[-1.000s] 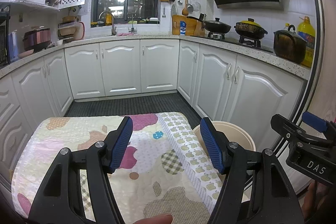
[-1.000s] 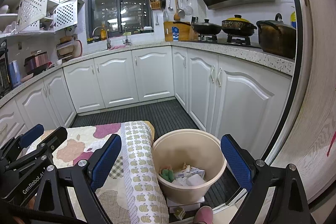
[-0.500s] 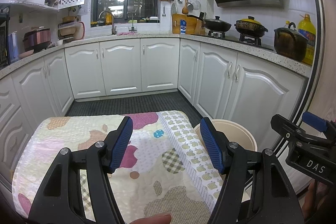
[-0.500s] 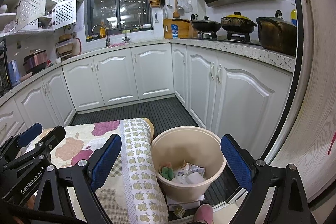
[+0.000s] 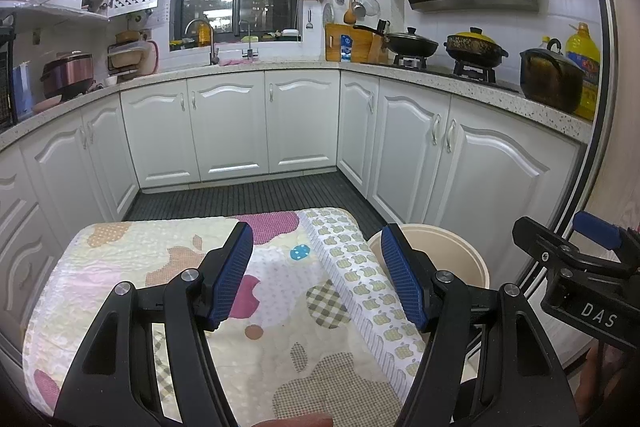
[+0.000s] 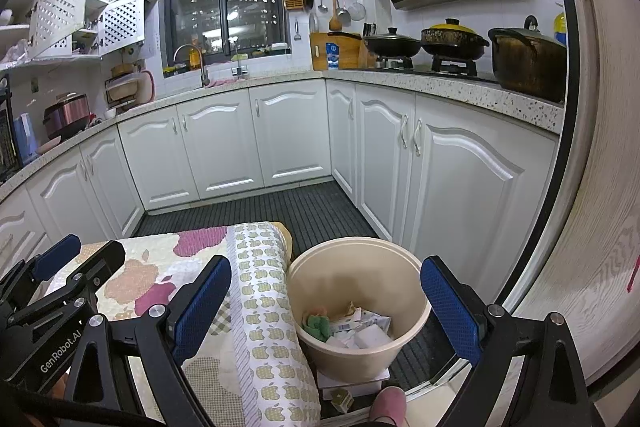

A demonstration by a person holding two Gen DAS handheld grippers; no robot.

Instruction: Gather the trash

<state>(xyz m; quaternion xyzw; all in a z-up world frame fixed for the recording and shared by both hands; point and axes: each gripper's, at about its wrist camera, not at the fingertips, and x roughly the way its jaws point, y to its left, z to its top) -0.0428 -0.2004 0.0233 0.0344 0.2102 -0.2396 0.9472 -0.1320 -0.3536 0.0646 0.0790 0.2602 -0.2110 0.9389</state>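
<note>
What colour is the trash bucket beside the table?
Cream-beige bucket; the right wrist view shows it best.

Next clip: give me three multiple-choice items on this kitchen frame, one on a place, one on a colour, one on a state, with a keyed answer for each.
1. Where is the bin?
A. on the counter
B. low beside the covered table
C. in the sink

2. What colour are the pads?
A. red
B. blue
C. green

3. What state are the right tongs in?
A. shut on paper
B. shut on the bin
C. open, empty

Answers:
1 B, it stands against the patterned cover's edge.
2 B, blue textured faces show on both fingers.
3 C, the fingers stand wide apart with nothing between them.
</note>
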